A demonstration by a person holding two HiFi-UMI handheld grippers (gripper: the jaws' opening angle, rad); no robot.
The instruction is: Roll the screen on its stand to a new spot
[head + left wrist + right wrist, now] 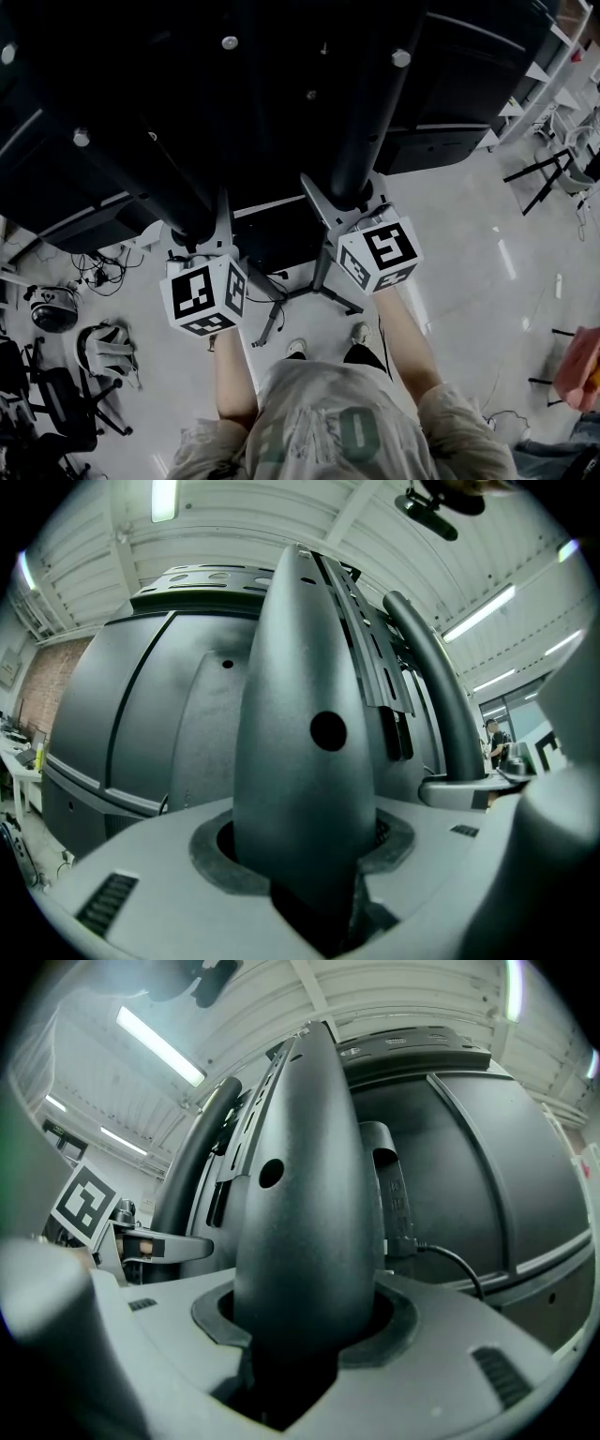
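Screen [187,84], large, black, on stand [319,292]: is standing on the open floor [469,272] directly in front of the person, back panel facing them and filling the top of the head view
Left hand-held gripper [197,239]: is clamping the stand's left post [309,761], jaws closed round it
Right hand-held gripper [354,208]: is clamping the right post [305,1222] in the same way
Purpose, as judged: the two matched holds are giving an even push on both uprights, so the stand should roll straight and not swing round; gripping the posts, not the panel, is sparing the screen
Cable [459,1265]: is running from a plug on the back panel and could snag
Writing: cubes [204,295] are carrying black-and-white square markers only; raised marks by the plug are proving too small to read; no brand is showing
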